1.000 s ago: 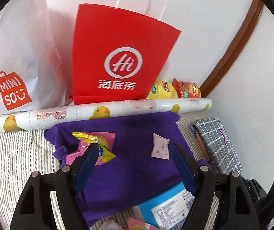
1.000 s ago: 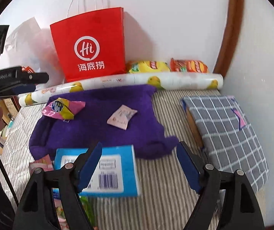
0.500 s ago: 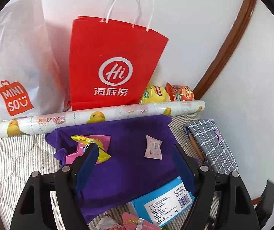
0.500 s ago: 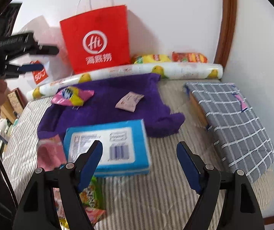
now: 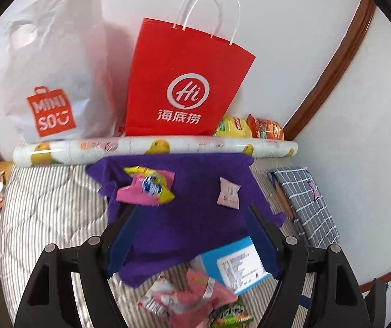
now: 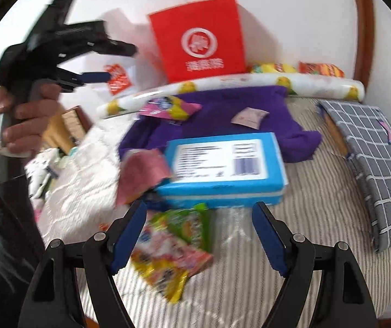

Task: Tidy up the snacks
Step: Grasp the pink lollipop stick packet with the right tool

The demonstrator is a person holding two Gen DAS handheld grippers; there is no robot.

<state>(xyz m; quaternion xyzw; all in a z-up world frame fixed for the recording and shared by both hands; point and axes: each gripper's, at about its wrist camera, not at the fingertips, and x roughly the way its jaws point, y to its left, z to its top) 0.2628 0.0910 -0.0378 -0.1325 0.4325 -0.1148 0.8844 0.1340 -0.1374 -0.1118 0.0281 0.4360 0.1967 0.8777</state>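
Striped bedding [image 5: 48,218] under purple cloth [image 5: 195,224]. On cloth: pink-yellow snack [image 5: 147,187], small packet [image 5: 228,192]. Beside cloth: blue box [image 6: 222,166], snack packs [image 6: 168,243]. Left gripper [image 5: 192,242] spread, empty. Right gripper [image 6: 199,235] spread, empty.

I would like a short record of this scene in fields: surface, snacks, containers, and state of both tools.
surface: striped bedding with a purple cloth on it
snacks on cloth: pink-yellow packet; small pale sachet
near snacks: blue box; pink and green packets
containers: red paper bag; white Miniso bag
left tool: open, holds nothing
right tool: open, above the near packets
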